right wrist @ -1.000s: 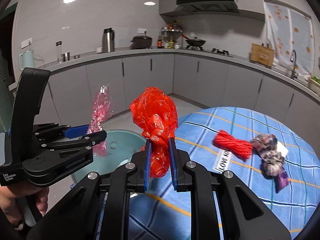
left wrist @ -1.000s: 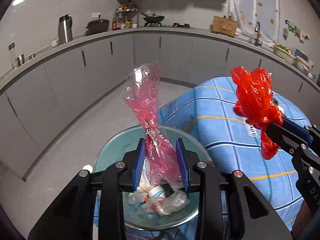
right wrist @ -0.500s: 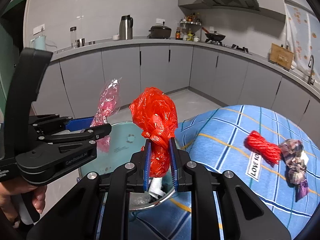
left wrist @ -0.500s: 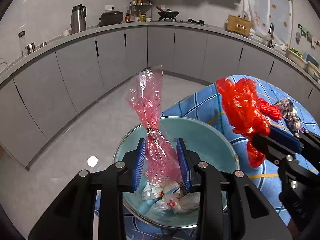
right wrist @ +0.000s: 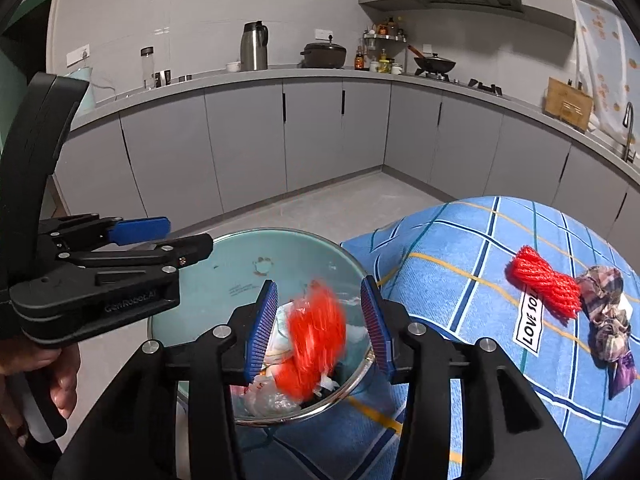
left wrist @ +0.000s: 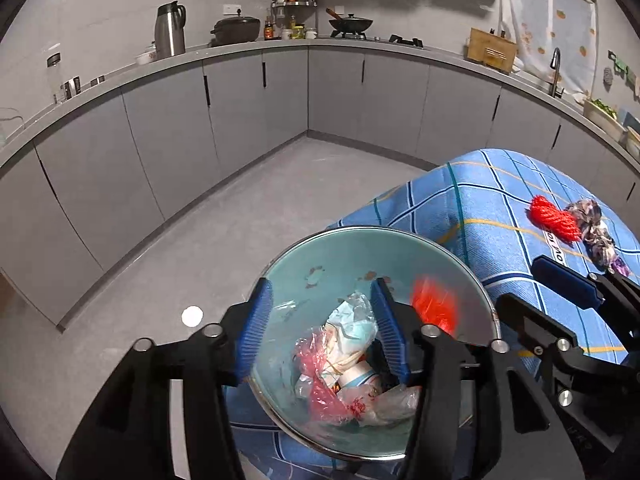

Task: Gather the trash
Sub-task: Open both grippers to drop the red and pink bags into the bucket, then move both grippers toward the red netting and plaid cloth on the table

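**Both grippers released over the bin**

My L gripper point(left wrist: 320, 320) hangs above the teal trash bin point(left wrist: 304, 256), pads spread wide, nothing btwn them; pink wrapper point(left wrist: 320, 376) lies inside w/ other scraps, lower center. My R gripper point(right wrist: 318, 322) is also spread apart over the bin; red bag point(right wrist: 316, 336) is a blur btwn its pads, touching neither. At frame right, red net point(right wrist: 544, 282) and crumpled wrapper point(right wrist: 606, 312) sit on the blue checked cloth point(right wrist: 460, 248).

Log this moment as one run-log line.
left gripper: open | right gripper: open | blurred red plastic bag: dropping into teal metal-rimmed bin | pink plastic bag: in bin | red mesh bundle: on blue checked tablecloth
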The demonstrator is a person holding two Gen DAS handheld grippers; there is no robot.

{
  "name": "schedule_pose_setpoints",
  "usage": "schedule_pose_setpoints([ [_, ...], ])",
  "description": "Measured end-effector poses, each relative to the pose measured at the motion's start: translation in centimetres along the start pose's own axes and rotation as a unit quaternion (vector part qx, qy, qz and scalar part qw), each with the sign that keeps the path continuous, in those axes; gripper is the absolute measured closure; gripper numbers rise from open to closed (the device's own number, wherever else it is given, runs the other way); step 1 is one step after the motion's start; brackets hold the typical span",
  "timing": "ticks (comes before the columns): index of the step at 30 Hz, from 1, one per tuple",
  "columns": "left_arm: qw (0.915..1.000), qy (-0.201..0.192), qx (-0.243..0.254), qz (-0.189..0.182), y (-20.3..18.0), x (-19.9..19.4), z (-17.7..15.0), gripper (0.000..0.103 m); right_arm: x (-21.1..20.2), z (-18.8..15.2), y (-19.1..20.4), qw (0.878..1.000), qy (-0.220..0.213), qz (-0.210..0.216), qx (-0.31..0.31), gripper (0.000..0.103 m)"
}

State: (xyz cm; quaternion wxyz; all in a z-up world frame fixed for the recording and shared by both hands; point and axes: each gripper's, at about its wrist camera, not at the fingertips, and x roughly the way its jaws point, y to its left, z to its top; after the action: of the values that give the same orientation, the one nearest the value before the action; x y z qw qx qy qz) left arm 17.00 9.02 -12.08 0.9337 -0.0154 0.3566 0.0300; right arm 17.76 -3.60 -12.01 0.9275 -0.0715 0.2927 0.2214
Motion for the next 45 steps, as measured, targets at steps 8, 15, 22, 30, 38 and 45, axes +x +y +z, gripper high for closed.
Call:
schedule_pose_setpoints([
  [8,0.9999,-0.007,-0.007,0.005,0.2,-0.4,0.0,0.039,-0.6,-0.3,-0.9,1.000,0.000,-0.008,0.014,0.058],
  [15,1.0000,-0.007,-0.003,0.000,-0.3,-0.5,-0.3,0.037,-1.0,-0.5,-1.3,1.000,0.001,-0.014,0.015,0.058],
  [22,0.9997,-0.012,0.014,-0.015,-2.5,-0.8,0.0,0.028,-2.7,-0.9,-3.4,0.999,-0.005,-0.036,0.027,0.058],
  [30,0.9965,-0.023,0.063,-0.050,-8.5,-1.0,1.3,0.025,-5.4,-1.6,-8.8,0.994,-0.017,-0.091,0.060,0.058],
  [38,0.9899,-0.028,0.115,-0.079,-15.7,0.1,2.7,0.023,-7.1,-3.6,-15.4,0.981,-0.014,-0.151,0.119,0.058],
  [45,0.9848,-0.027,0.143,-0.096,-20.1,1.2,3.5,0.020,-8.4,-5.2,-20.0,0.969,-0.012,-0.192,0.156,0.058],
])
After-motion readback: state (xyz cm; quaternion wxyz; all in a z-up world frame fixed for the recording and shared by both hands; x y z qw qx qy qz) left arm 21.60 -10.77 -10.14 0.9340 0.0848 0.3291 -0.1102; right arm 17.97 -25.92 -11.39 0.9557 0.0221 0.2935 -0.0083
